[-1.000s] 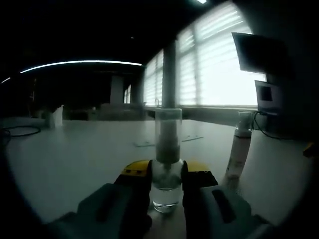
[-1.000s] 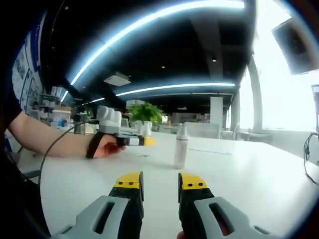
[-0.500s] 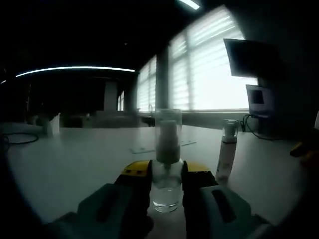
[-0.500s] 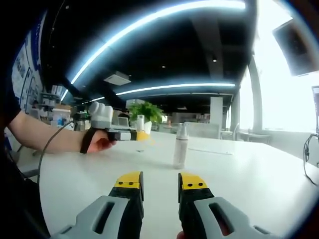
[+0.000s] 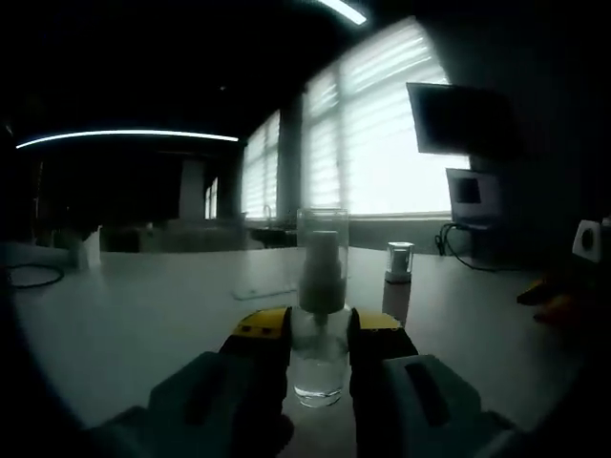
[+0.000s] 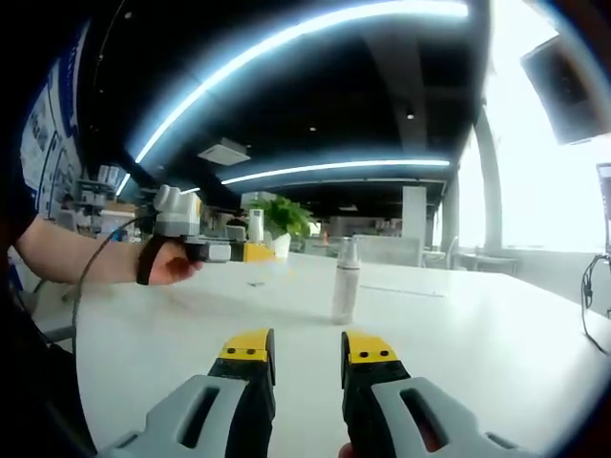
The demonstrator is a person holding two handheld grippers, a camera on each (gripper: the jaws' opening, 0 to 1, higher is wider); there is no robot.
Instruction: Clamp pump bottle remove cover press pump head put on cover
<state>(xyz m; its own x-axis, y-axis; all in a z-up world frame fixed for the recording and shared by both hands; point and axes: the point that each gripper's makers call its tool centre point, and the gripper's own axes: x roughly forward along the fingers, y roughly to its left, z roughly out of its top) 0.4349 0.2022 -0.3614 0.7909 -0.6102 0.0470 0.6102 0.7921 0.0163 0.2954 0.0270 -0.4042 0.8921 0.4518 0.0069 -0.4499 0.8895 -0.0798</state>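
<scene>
My left gripper [image 5: 318, 329] is shut on a small clear pump bottle [image 5: 320, 358], gripping its lower body. The bottle stands upright between the yellow-tipped jaws, and a clear cover [image 5: 322, 234] sits over its white pump head. In the right gripper view the left gripper [image 6: 250, 252] is at the left, held up above the table by a hand [image 6: 164, 269], with the bottle [image 6: 256, 225] rising from it. My right gripper [image 6: 308, 348] rests low over the table, open, with nothing between its fingers. A second, white pump bottle [image 6: 345, 280] stands on the table ahead of it, also visible as the white bottle [image 5: 397, 279] right of the held one.
The white table [image 6: 458, 343] spreads wide around both grippers. A monitor [image 5: 458, 119] and a smaller screen [image 5: 473, 191] stand at the right by bright windows. A cable [image 5: 29, 277] lies at the far left. A green plant [image 6: 279, 216] stands at the back.
The left gripper has risen and moved left with the clear bottle, turning so the white bottle slid left in its view. The right gripper has not moved.
</scene>
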